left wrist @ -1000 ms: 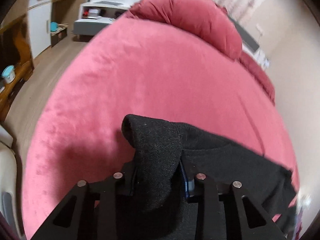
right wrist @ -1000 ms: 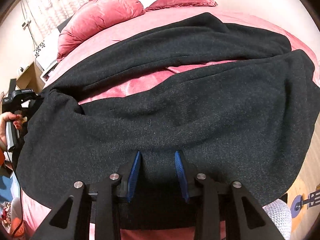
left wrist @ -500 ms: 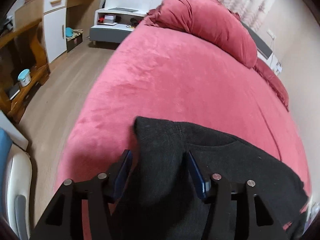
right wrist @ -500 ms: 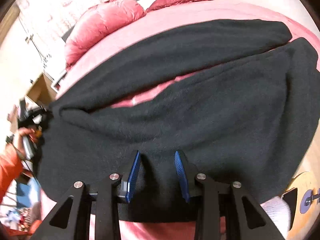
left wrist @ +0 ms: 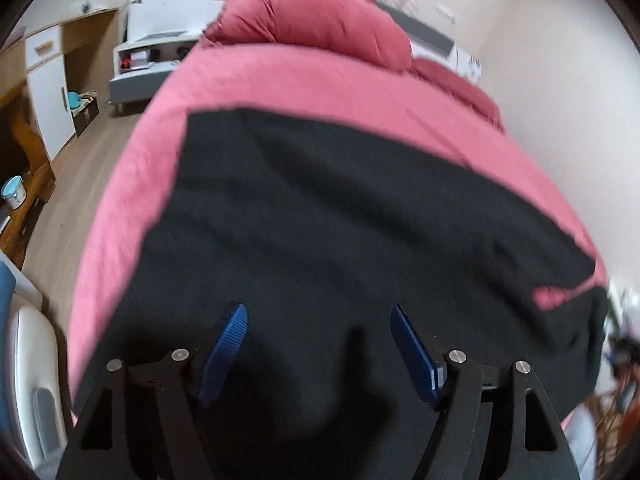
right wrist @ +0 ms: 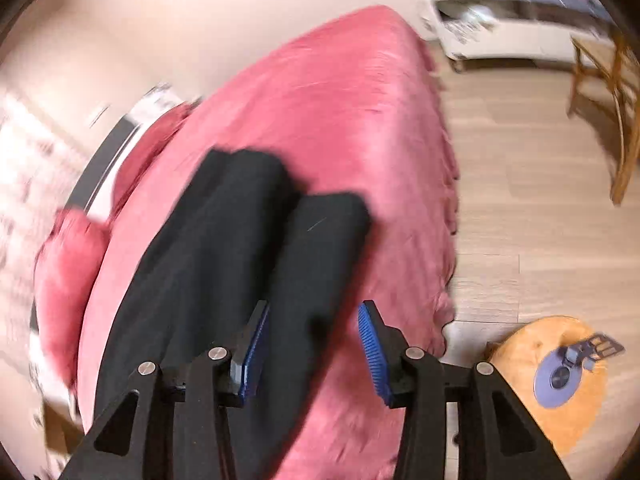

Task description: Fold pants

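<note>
Left wrist view: the black pants (left wrist: 340,240) were seen spread flat across the centre of the frame on the pink bed (left wrist: 320,76), presumably laid out so a fold could be made. The left gripper (left wrist: 318,344) was held low over the near cloth, lower centre; its jaws were spread wide with nothing pinched between them. Heavy blur; finer creases could not be made out.

Right wrist view: the two pant legs (right wrist: 248,240) were seen lying side by side, running from lower left toward frame centre, cuffs at the far end. The right gripper (right wrist: 314,344) was held above the nearer leg, jaws well apart and gripping nothing. A round stool (right wrist: 520,360) was noted at lower right.
</note>
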A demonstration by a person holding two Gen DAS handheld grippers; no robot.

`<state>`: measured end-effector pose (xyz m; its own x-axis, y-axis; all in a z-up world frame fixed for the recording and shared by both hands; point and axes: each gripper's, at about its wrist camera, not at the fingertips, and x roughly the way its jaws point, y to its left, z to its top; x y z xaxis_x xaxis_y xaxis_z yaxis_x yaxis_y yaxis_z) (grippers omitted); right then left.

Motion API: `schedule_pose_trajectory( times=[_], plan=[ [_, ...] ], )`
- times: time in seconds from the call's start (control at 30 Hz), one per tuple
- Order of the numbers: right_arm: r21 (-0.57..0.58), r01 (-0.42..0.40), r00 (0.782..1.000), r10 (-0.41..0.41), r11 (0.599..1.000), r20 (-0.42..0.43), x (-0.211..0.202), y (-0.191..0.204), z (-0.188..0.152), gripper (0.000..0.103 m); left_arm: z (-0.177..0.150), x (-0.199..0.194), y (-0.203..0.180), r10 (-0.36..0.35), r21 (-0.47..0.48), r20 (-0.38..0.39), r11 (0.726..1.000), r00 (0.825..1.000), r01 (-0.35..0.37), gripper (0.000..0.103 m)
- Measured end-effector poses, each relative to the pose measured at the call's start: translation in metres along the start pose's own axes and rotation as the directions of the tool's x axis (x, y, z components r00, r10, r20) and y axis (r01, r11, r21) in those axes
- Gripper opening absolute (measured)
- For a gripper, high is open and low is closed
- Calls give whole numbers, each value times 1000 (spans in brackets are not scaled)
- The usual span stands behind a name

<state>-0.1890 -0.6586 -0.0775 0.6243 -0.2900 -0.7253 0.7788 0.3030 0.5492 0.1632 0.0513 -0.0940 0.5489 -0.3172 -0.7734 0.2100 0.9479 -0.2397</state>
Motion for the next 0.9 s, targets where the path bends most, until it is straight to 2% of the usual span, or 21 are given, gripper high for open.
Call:
schedule_pose_trajectory(
  times=[0.03,0.13,0.23,0.27,0.3,0.33,0.4,0.43,0.5,0.53,0.6,0.67,0.7,0.73,0.8,0.83,0.9],
  plan=[
    [29,5,1000,-5,1000,-16,12,-8,8,46,-9,3,-5,5,13,-18,1000,1000,-5,75],
    [122,-39,995,50,992,-83,49,-21,24,46,-22,4,-15,49,40,-23,998,999,-48,75],
    [179,-88,991,104,980,-79,68,-24,26,44,-25,9,-20,90,66,-35,994,995,-87,75],
    [181,-96,991,111,979,-76,70,-21,26,32,-25,9,-21,95,65,-37,994,995,-93,75],
    [158,-90,993,101,983,-62,67,-16,26,23,-25,10,-21,101,62,-39,993,994,-98,75],
    [124,-79,995,85,989,-48,62,-12,28,8,-25,12,-21,105,52,-39,993,994,-103,75],
    [84,-56,998,57,995,-4,50,-10,34,8,-23,15,-23,112,36,-40,993,993,-111,75],
    [73,-12,999,9,997,43,38,-16,37,8,-24,16,-24,118,31,-39,993,992,-117,75],
    [89,51,996,-57,995,63,31,-30,41,8,-24,15,-28,123,33,-36,992,992,-122,77],
    [92,69,997,-73,993,38,34,-35,41,8,-24,16,-30,126,39,-38,991,991,-125,78],
    [58,54,998,-53,997,-24,47,-35,39,10,-19,18,-32,134,42,-50,990,990,-132,78],
    [2,63,997,-63,998,-37,50,-27,40,12,-12,15,-32,111,9,-62,994,992,-111,78],
    [-17,85,996,-86,996,-34,50,-23,42,21,-6,13,-31,88,-13,-64,996,994,-89,78],
    [-31,130,991,-131,991,-12,44,-17,43,31,1,11,-30,60,-42,-57,997,997,-62,79],
    [-36,204,977,-202,978,66,29,-3,47,32,17,8,-28,41,-76,-35,996,999,-44,81],
    [-49,200,972,-192,978,134,17,10,51,34,26,8,-27,38,-84,-24,996,999,-40,83],
    [-104,152,974,-132,983,184,9,37,55,38,44,11,-26,33,-93,-3,995,999,-33,85]
  ],
)
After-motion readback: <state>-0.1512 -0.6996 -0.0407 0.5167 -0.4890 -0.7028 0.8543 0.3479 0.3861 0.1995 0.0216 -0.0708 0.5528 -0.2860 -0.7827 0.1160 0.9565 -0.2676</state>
